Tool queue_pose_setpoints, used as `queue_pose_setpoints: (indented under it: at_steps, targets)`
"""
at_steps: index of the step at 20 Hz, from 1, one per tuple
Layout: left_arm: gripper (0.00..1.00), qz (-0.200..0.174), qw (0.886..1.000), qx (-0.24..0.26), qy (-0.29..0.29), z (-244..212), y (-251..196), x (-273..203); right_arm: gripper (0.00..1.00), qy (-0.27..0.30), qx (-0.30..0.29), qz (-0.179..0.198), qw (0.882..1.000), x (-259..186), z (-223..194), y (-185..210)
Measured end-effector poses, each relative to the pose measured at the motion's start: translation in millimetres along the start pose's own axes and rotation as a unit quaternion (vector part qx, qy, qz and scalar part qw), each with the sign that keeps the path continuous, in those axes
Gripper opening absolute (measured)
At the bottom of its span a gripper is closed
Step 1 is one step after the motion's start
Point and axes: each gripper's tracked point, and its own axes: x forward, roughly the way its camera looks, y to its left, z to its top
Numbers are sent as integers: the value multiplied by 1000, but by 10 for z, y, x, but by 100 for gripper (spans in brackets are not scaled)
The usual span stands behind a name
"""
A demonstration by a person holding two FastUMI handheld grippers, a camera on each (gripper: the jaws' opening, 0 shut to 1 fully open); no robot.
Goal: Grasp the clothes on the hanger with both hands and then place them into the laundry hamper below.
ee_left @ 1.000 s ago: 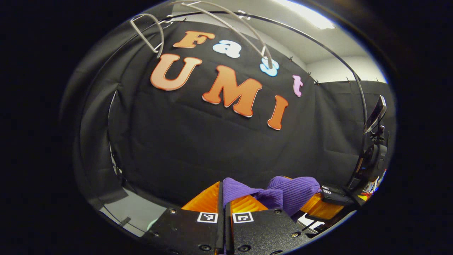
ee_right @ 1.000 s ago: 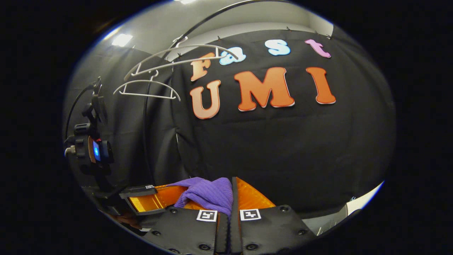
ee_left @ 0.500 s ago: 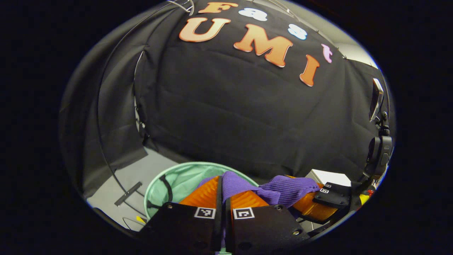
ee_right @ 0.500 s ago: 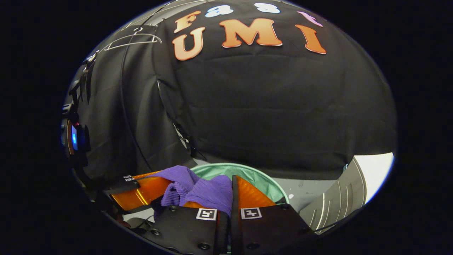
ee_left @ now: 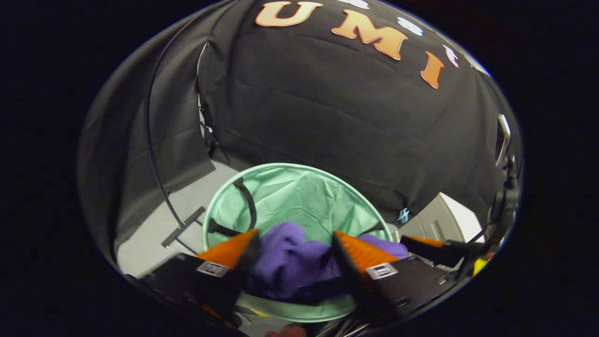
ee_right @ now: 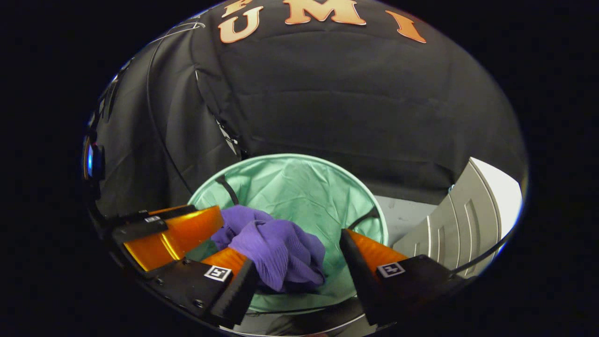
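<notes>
A purple knit garment (ee_left: 285,262) sits bunched over the mouth of the mint-green hamper (ee_left: 299,166), low in the left gripper view. My left gripper (ee_left: 295,234) is open, its fingers spread on either side of the cloth. In the right gripper view the same garment (ee_right: 276,248) drapes over the tip of one finger (ee_right: 224,263) of my right gripper (ee_right: 295,250), which is also open above the hamper (ee_right: 299,157). The left gripper (ee_right: 168,234) shows there at the lower left, and the right gripper (ee_left: 430,248) shows at the lower right of the left gripper view.
A thin black rack pole (ee_left: 152,154) with a flat foot (ee_left: 182,228) stands left of the hamper. A white ribbed panel (ee_right: 461,220) lies on the floor to the right. A bare white hanger (ee_right: 185,29) hangs high up.
Both grippers came down from hanger height to the hamper mouth and opened. The purple garment, pinched in both before, now sits loose between the spread fingers.
</notes>
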Motion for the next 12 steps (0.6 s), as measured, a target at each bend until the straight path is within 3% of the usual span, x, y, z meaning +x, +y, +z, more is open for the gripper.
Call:
queue_pose_setpoints:
  at_steps: [1, 2, 12]
  targets:
    - [86, -1, 1000, -11, -11, 67, 9, -41, 89, 8, 8, 2, 1000, 14, -64, -15]
    - [98, -5, 1000, -16, -21, 144, 10, -85, 99, 9, 19, 8, 1000, -33, -81, -12]
    - [98, 1, 995, 9, -99, 718, -15, -504, 99, -94, 14, 16, 995, -522, 704, 105]
